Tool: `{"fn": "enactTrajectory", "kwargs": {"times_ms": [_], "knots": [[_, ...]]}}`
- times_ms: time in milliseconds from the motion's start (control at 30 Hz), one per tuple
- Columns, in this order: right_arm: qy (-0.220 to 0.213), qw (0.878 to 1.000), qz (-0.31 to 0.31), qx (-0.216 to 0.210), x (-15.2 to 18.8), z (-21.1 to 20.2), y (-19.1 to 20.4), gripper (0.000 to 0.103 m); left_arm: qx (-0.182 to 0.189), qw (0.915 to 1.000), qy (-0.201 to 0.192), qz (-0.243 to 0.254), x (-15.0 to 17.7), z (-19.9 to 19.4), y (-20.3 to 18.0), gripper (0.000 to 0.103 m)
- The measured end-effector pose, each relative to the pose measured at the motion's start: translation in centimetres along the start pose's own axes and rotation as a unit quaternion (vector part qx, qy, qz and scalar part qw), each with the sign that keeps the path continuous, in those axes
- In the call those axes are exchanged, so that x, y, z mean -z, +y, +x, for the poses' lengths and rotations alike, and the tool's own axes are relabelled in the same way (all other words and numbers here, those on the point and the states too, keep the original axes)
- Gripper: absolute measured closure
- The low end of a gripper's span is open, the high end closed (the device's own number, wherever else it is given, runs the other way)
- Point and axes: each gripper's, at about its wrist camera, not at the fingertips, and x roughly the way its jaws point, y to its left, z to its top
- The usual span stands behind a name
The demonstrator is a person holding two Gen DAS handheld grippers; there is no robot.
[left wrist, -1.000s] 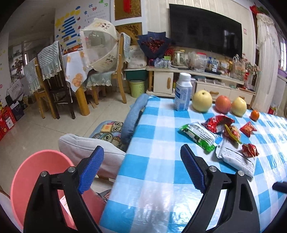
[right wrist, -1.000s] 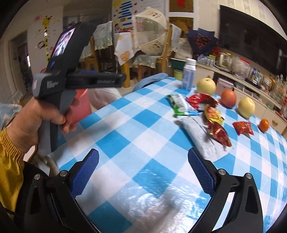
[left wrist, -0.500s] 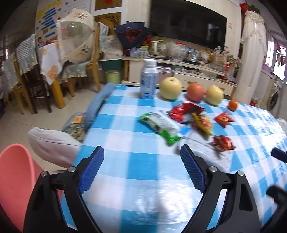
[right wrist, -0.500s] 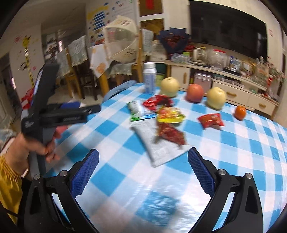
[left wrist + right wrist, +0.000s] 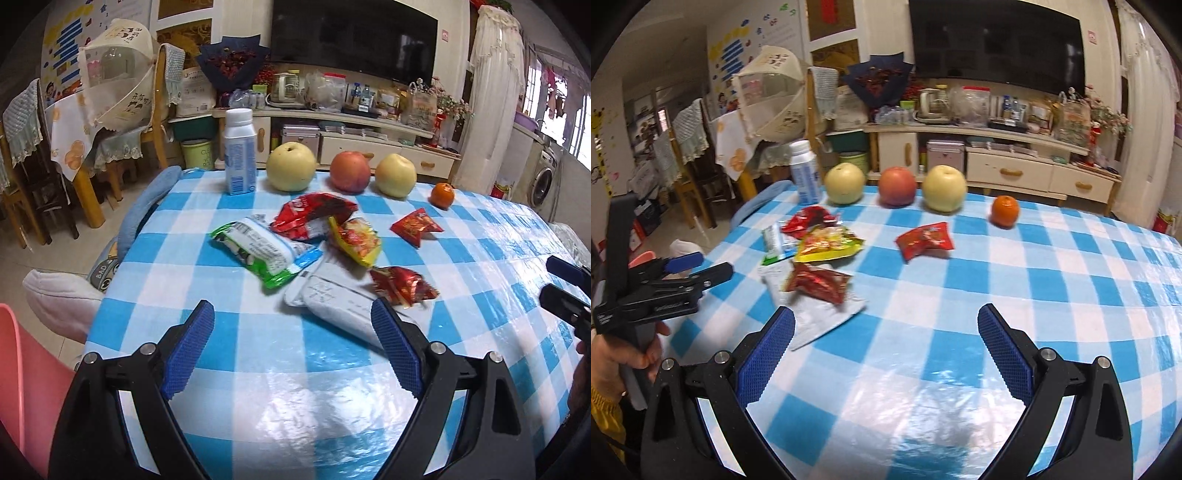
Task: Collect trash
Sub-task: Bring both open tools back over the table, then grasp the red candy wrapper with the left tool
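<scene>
**Wrappers waiting near the left edge of the table**

Wrappers are lying in a loose pile on the checked table [image 5: 229,325], toward its left edge, in front of the fruit row at the far edge. The left gripper [image 5: 291,349] is hovering with its jaws spread wide and is holding nothing; the right gripper [image 5: 886,356] is also spread and empty. Nearest to the left one is the grey flat pouch [image 5: 332,306], with the small dark red wrapper [image 5: 400,284] resting on it. In my judgement, it is better to take this small wrapper first, pinching a raised crinkled edge, because the pouch is lying flat. One red packet [image 5: 925,240] is lying apart, closer to the right gripper. The pink bin [image 5: 14,369] is standing beside the table's left edge.
</scene>
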Motion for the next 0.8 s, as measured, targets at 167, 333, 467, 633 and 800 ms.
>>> {"fn": "enactTrajectory", "kwargs": {"times_ms": [167,333,467,633,800], "knots": [[0.012,0.999,0.038,0.022,-0.3,0.9,-3.1,0.005,0.036,0.9991,-0.002,0.023,-0.4,0.0,-3.4,0.016],[0.017,0.997,0.06,0.036,-0.5,1.4,-5.3,0.005,0.036,0.9977,0.018,0.055,-0.6,1.9,-7.1,0.016],[0.026,0.997,0.069,0.031,-0.4,1.8,-5.9,0.005,0.033,0.9973,0.035,0.056,-0.8,4.0,-9.0,0.016],[0.028,0.997,0.068,0.021,-0.4,2.0,-5.7,0.005,0.041,0.998,0.049,0.0,-1.4,6.3,-8.6,0.016],[0.035,0.997,0.066,0.013,-0.4,2.3,-5.4,0.005,0.049,0.9953,0.068,-0.048,-1.5,7.8,-8.0,0.034]]}}
